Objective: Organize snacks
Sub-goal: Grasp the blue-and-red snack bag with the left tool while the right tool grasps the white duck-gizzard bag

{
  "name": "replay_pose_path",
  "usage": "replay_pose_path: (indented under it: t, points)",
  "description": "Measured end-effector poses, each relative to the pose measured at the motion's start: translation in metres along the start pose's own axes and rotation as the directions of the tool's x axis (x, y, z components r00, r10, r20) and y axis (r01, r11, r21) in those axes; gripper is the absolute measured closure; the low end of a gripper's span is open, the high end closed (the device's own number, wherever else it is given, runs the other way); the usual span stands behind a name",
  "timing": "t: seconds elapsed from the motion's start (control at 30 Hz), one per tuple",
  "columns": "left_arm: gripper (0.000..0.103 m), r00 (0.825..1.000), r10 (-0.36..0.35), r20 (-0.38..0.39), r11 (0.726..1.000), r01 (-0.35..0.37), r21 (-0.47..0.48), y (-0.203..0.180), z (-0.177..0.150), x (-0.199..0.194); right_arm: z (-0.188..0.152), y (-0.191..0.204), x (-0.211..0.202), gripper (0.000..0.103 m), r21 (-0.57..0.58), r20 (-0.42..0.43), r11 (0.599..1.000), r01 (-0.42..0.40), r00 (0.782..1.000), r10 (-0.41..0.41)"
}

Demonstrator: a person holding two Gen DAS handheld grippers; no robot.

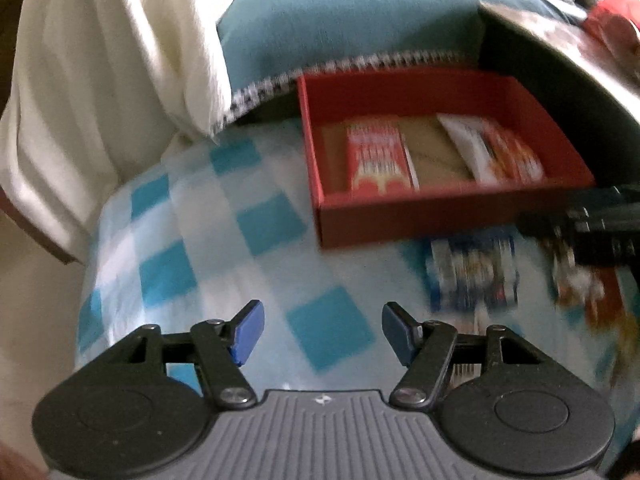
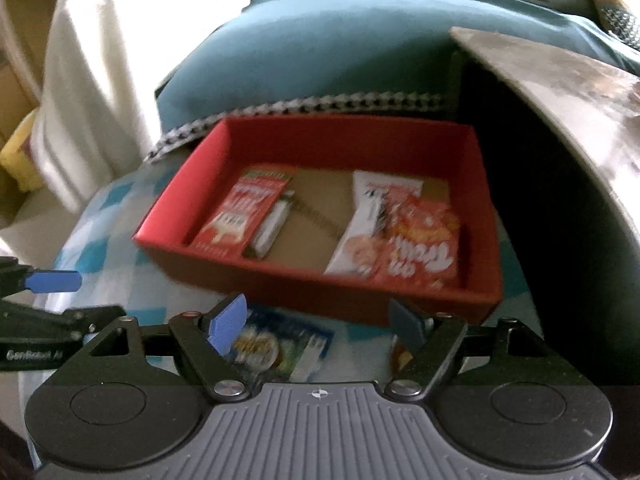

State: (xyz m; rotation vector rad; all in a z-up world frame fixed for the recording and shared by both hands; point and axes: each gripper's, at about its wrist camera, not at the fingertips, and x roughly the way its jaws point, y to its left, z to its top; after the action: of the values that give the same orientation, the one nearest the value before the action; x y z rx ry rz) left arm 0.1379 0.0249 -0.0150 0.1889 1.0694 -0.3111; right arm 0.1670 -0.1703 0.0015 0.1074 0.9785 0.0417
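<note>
A red box [image 1: 436, 216] [image 2: 224, 144] sits on a blue-and-white checked cloth [image 1: 240, 240]. Inside lie a red snack carton [image 1: 378, 158] [image 2: 236, 216], a white-and-red packet [image 1: 496, 152] [image 2: 372, 220] and a red-orange packet [image 2: 424, 248]. A blue snack packet [image 1: 472, 276] [image 2: 280, 344] lies on the cloth in front of the box, with a brown-orange packet [image 1: 580, 284] [image 2: 400, 354] to its right. My left gripper [image 1: 323, 332] is open and empty above the cloth, left of the box. My right gripper [image 2: 318, 324] is open and empty, just above the blue packet.
A teal cushion with a houndstooth trim [image 1: 352, 24] [image 2: 320, 48] lies behind the box. A white cloth [image 1: 100, 80] hangs at the left. A grey-brown board [image 2: 560, 80] overhangs at the right. The left gripper's fingers [image 2: 52, 280] show at the right wrist view's left edge.
</note>
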Motion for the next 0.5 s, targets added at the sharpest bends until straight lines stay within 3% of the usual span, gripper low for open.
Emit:
replay_pose_path:
  t: [0.27, 0.33, 0.4, 0.5]
  points:
    - [0.044, 0.993, -0.027, -0.113, 0.997, 0.035, 0.067, 0.014, -0.059, -0.009, -0.026, 0.020, -0.003, 0.018, -0.027, -0.054, 0.999, -0.045, 0.998, 0.043]
    - [0.044, 0.987, -0.062, -0.148, 0.998, 0.066, 0.018, 0.019, -0.074, -0.012, -0.027, 0.022, -0.002, 0.018, -0.036, -0.058, 0.998, -0.045, 0.997, 0.043]
    - [0.044, 0.978, -0.113, -0.178, 0.991, 0.097, -0.095, 0.026, -0.085, -0.012, -0.028, 0.024, -0.001, 0.018, -0.042, -0.060, 0.998, -0.053, 0.997, 0.051]
    - [0.044, 0.953, -0.227, -0.201, 0.952, 0.174, -0.250, 0.031, -0.095, -0.009, -0.026, 0.032, 0.000, 0.018, -0.062, -0.059, 0.995, -0.073, 0.996, 0.069]
